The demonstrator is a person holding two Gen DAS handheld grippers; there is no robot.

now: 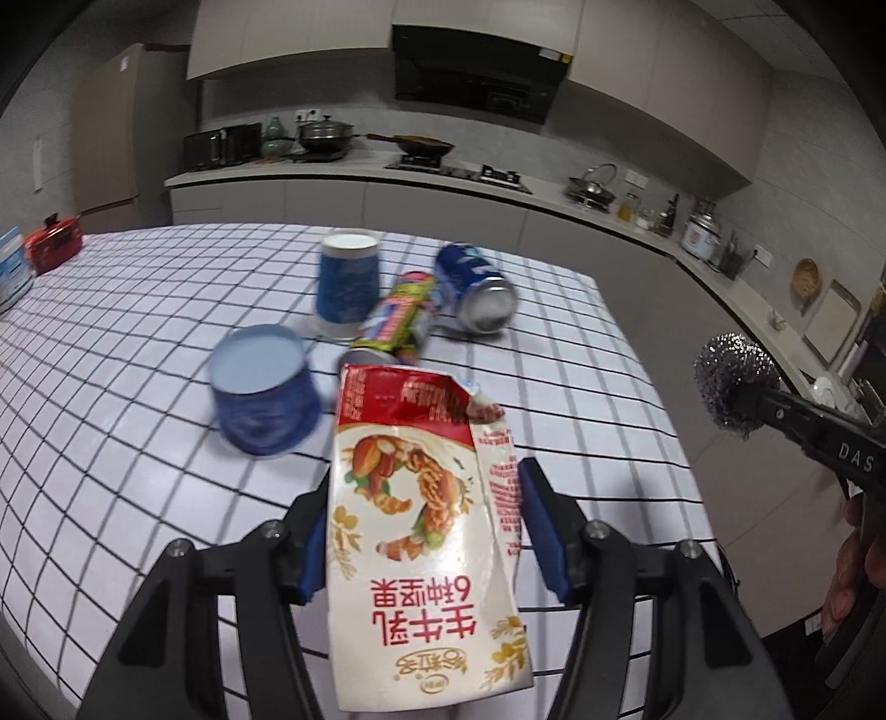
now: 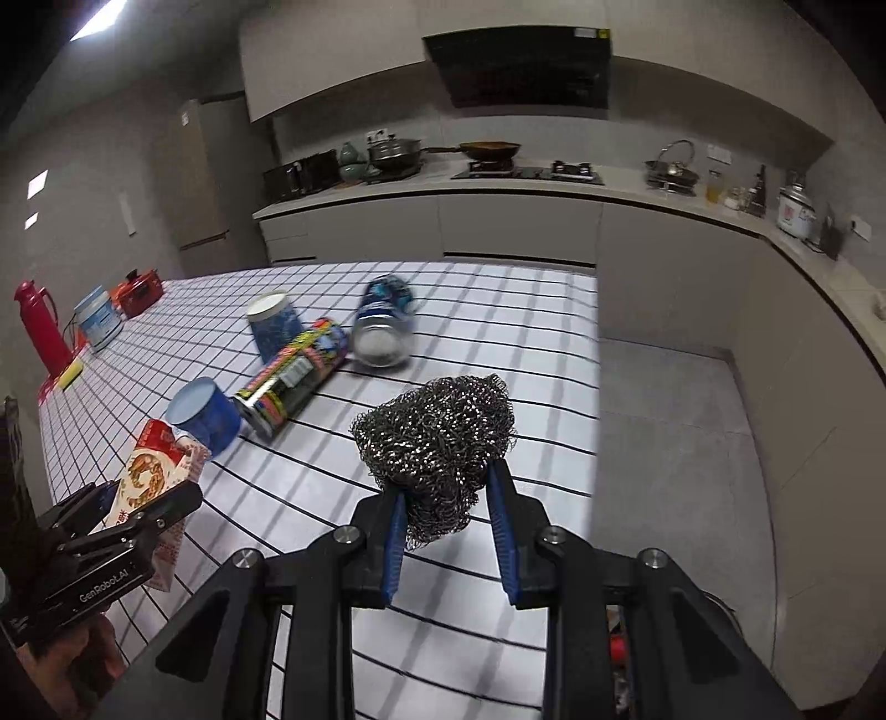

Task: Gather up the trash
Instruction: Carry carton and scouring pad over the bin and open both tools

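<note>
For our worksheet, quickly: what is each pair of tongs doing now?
Left tongs: closed on the milk carton.
Right tongs: closed on the steel wool scourer.

Dim kitchen, grey cast. Ceiling light panel (image 2: pixel 99 19) glares at upper left in the right wrist view. Checked tablecloth (image 1: pixel 138 332) blown out white, striped with soft shadows. Paper cups (image 1: pixel 263 387) and cans motion-blurred. Strong fisheye bending, black vignette corners.

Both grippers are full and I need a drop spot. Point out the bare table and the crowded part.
Bare cloth lies on the table between the blue can and the right edge, and along the near edge under the steel scourer. The middle is crowded: two paper cups, the colourful can and blue can, close together. The far left corner holds a red flask.
</note>
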